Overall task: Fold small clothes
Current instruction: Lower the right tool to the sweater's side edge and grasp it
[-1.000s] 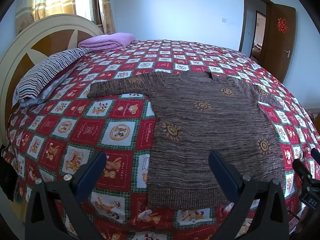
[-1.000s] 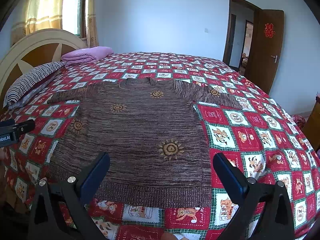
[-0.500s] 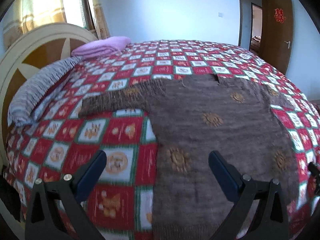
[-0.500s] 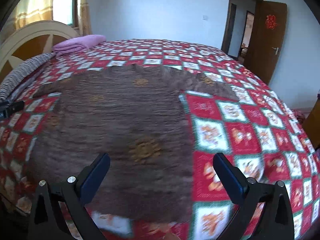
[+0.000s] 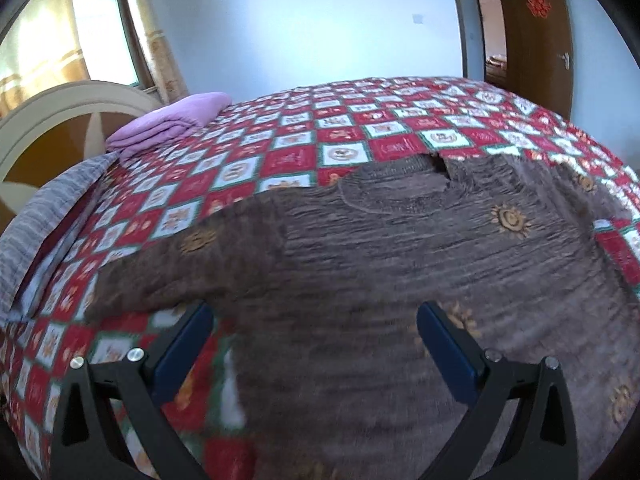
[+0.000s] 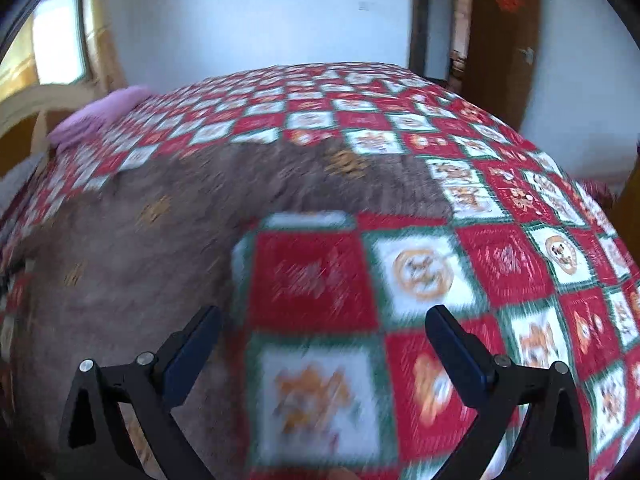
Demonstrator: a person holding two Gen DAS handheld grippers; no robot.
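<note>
A brown knit sweater point(image 5: 400, 248) with orange sun motifs lies flat on the bed, sleeves spread, collar at the far side. My left gripper point(image 5: 314, 316) is open and empty, low over the sweater near its left armpit and sleeve point(image 5: 168, 272). In the right wrist view the sweater point(image 6: 132, 248) fills the left half, blurred. My right gripper point(image 6: 322, 318) is open and empty, over the quilt just right of the sweater's side edge, below the right sleeve point(image 6: 380, 184).
The bed has a red, white and green checked quilt point(image 5: 352, 132). A folded purple blanket point(image 5: 172, 120) and a striped pillow point(image 5: 44, 216) lie by the cream headboard point(image 5: 60, 120). A brown door point(image 5: 532, 32) stands open at the back right.
Both grippers have moved forward and lower over the bed, from the sweater's hem toward its sleeves. Both stay open. The sweater has not moved.
</note>
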